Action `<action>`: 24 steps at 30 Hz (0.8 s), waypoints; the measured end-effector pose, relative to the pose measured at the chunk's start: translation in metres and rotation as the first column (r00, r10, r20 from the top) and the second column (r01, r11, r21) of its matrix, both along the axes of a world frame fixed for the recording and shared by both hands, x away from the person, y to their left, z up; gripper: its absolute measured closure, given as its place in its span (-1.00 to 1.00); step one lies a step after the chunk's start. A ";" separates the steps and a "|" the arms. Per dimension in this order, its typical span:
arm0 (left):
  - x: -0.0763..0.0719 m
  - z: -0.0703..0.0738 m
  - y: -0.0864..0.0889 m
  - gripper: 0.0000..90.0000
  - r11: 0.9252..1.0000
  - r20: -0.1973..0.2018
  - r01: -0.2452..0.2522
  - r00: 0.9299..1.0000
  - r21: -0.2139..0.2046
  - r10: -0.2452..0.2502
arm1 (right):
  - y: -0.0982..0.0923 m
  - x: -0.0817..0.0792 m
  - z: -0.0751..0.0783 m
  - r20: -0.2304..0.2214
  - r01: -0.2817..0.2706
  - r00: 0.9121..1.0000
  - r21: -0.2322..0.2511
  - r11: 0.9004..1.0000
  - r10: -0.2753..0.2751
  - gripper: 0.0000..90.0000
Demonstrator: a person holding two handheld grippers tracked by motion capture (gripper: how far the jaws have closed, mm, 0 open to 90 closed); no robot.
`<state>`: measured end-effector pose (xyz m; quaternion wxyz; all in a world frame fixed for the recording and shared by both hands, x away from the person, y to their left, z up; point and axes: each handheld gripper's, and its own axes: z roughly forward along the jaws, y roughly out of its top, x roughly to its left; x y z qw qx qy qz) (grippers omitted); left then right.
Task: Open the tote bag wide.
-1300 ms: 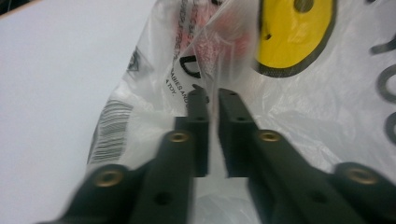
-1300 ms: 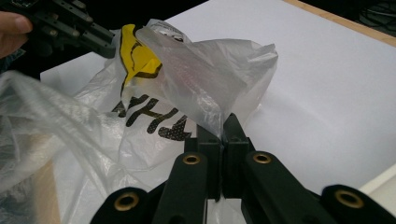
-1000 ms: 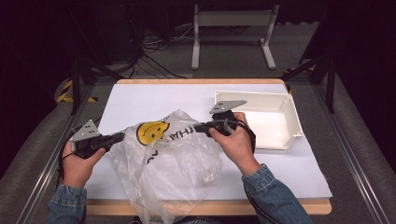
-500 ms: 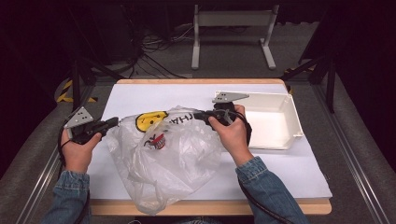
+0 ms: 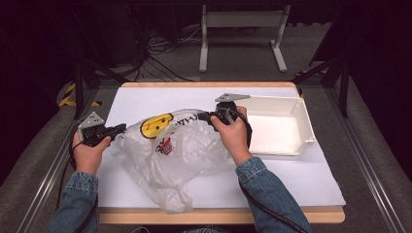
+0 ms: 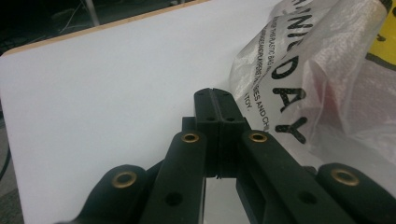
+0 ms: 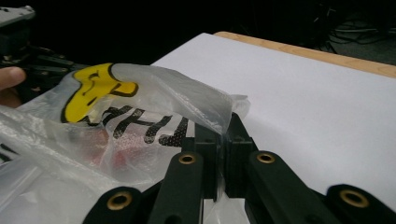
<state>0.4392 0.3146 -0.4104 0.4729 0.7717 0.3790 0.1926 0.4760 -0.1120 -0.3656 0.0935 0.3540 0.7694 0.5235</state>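
A clear plastic bag (image 5: 180, 145) printed with a yellow smiley face and black lettering lies crumpled on the white table (image 5: 291, 179). My right gripper (image 5: 200, 116) is shut on the bag's upper edge; in the right gripper view the film (image 7: 140, 93) drapes over the closed jaws (image 7: 223, 133). My left gripper (image 5: 122, 128) sits at the bag's left corner. Its jaws (image 6: 215, 93) are shut, and the bag (image 6: 317, 70) lies against their right side. No plastic shows between the pads.
A white rectangular tray (image 5: 305, 127) stands at the right of the table, just beyond my right hand. A metal stand and cables lie on the floor behind the table. The other gripper (image 7: 18, 28) shows at the top left of the right gripper view.
Both hands have moved toward the far side of the table, and the bag has moved along with them. The right gripper has also shifted slightly left.
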 end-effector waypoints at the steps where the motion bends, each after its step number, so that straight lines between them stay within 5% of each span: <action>1: -0.001 0.001 0.000 1.00 1.000 0.002 0.002 1.000 -0.010 -0.001 | 0.001 0.001 -0.001 -0.004 0.005 1.000 -0.001 1.000 -0.005 0.93; 4: -0.009 0.011 0.001 0.97 0.998 0.031 0.027 0.999 -0.051 -0.026 | 0.003 0.004 -0.003 -0.013 0.020 1.000 -0.005 1.000 -0.020 0.93; 8: -0.025 0.028 0.000 0.54 0.991 0.090 0.090 0.993 -0.101 -0.081 | 0.004 0.006 -0.005 -0.021 0.025 0.999 -0.007 1.000 -0.025 0.93; 9: -0.028 0.032 -0.001 0.42 0.987 0.096 0.111 0.990 -0.112 -0.101 | 0.004 0.006 -0.005 -0.022 0.025 0.999 -0.008 1.000 -0.025 0.94; 11: -0.033 0.038 -0.006 -0.14 0.980 0.093 0.150 0.986 -0.131 -0.139 | 0.005 0.006 -0.005 -0.022 0.023 0.999 -0.011 1.000 -0.023 0.94; 12: -0.034 0.039 -0.009 -0.14 0.978 0.086 0.167 0.984 -0.123 -0.157 | 0.005 0.006 -0.005 -0.022 0.023 0.999 -0.011 1.000 -0.023 0.94; 15: -0.032 0.037 -0.019 -0.56 0.978 0.063 0.193 0.980 -0.081 -0.189 | 0.007 0.005 -0.006 -0.022 0.018 1.000 -0.013 1.000 -0.018 0.94; 18: -0.026 0.029 -0.025 -0.67 0.978 0.042 0.202 0.979 -0.047 -0.200 | 0.009 0.005 -0.006 -0.017 0.010 1.000 -0.014 1.000 -0.010 0.94; 24: -0.015 0.016 -0.032 -0.62 0.970 0.004 0.235 0.972 -0.055 -0.236 | 0.011 0.004 -0.005 -0.012 -0.001 1.000 -0.008 1.000 0.001 0.94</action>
